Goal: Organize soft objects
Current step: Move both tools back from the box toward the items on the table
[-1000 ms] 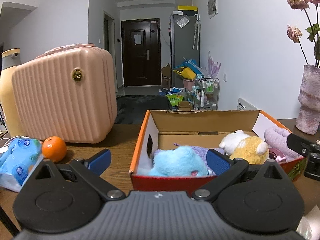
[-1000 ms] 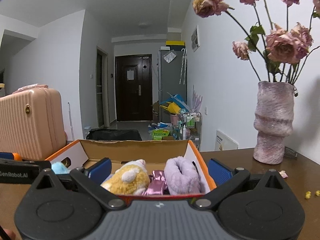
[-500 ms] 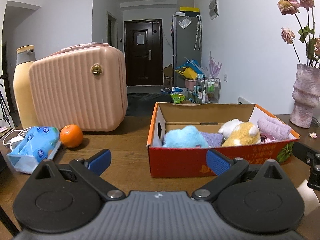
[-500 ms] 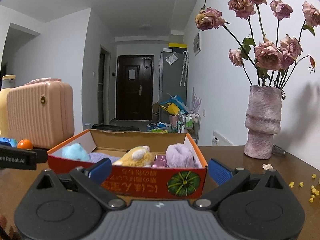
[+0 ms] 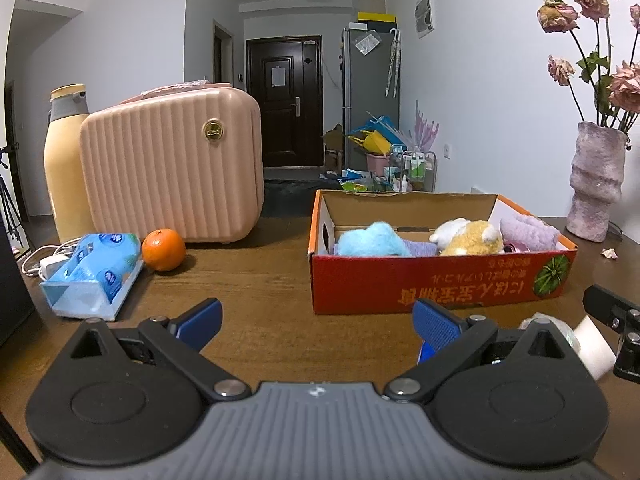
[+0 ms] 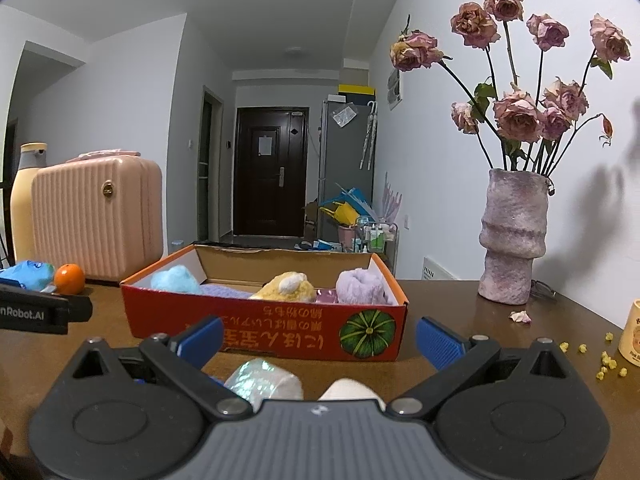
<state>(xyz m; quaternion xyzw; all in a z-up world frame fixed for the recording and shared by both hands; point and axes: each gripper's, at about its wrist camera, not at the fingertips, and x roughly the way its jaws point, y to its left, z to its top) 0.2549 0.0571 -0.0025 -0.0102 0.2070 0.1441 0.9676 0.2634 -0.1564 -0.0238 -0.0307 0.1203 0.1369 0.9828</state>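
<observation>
On the table (image 5: pixel 272 280), a red box (image 5: pixel 440 280) sits at twelve o'clock from both tongs, holding a blue plush (image 5: pixel 372 236), a yellow plush (image 5: pixel 472 238) and a purple plush (image 6: pixel 360 286). Left tongs (image 5: pixel 316 320) and right tongs (image 6: pixel 318 332) are both spread wide, gripping nothing. At ten o'clock an orange (image 5: pixel 163 244) touches a tissue pack (image 5: pixel 94 268) before a pink case (image 5: pixel 172 172).

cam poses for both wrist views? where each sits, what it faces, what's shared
Left wrist: on the left gripper, low above the table, facing the box front; its own open jaws show, right gripper at right edge.
Right wrist: on the right gripper, facing the box's pumpkin-printed end; own open jaws, left gripper at left edge.
Shared: box, suitcase, orange, vase.
</observation>
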